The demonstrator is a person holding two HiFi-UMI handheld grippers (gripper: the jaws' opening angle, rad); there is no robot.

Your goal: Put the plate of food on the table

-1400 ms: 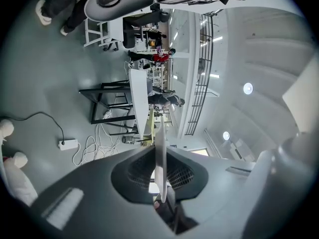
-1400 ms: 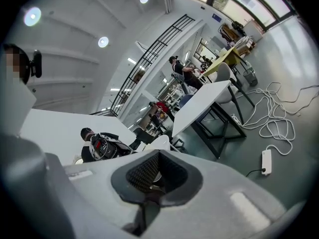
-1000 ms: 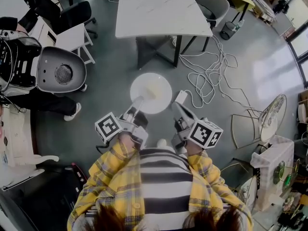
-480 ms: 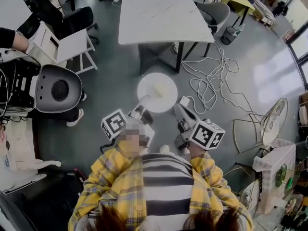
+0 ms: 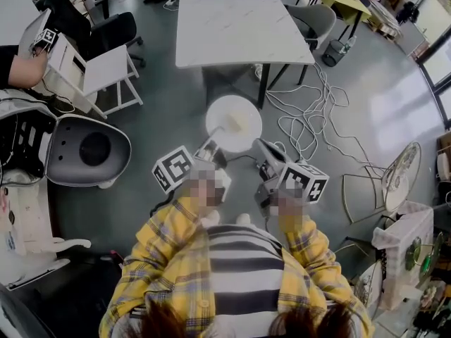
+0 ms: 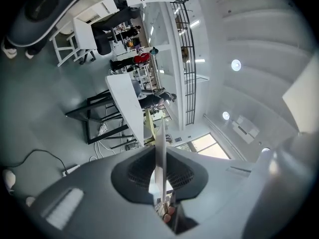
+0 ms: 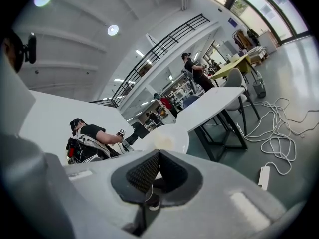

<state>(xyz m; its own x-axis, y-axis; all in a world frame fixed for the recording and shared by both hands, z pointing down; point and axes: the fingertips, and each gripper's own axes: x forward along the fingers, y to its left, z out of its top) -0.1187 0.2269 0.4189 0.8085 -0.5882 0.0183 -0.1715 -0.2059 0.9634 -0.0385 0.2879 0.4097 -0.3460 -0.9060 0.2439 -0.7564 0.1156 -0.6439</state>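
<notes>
A large white square table with black legs [image 5: 243, 30] stands on a grey floor [image 5: 169, 111]. The task's thing, a round white plate [image 5: 233, 123], is in the air over the floor, just short of the table's near edge and not yet over its top.

Judging from this, the main danger is the plate tipping or slipping. It seems clamped at one rim only, on the side away from the table, so its weight hangs out beyond that pinch. A wobble or a knock against the table's edge could turn it in the grip. A tangle of white cables [image 5: 310, 111] lies on the floor beside the table's right legs, where a foot could catch.

The left gripper [image 5: 211, 145] is closed to a narrow gap on the plate's rim. In the left gripper view the plate [image 6: 160, 148] shows edge-on, a thin white blade pressed between the two dark pads [image 6: 139, 176].

The right gripper [image 5: 258, 145] has its jaws drawn together with nothing pinched between them. In its own view the plate [image 7: 174, 133] lies just past the jaw tips. Whether they touch its rim, I cannot tell.

A small pale yellow mound of food [image 5: 237, 122] sits near the plate's middle and would slide towards whichever side dips.
</notes>
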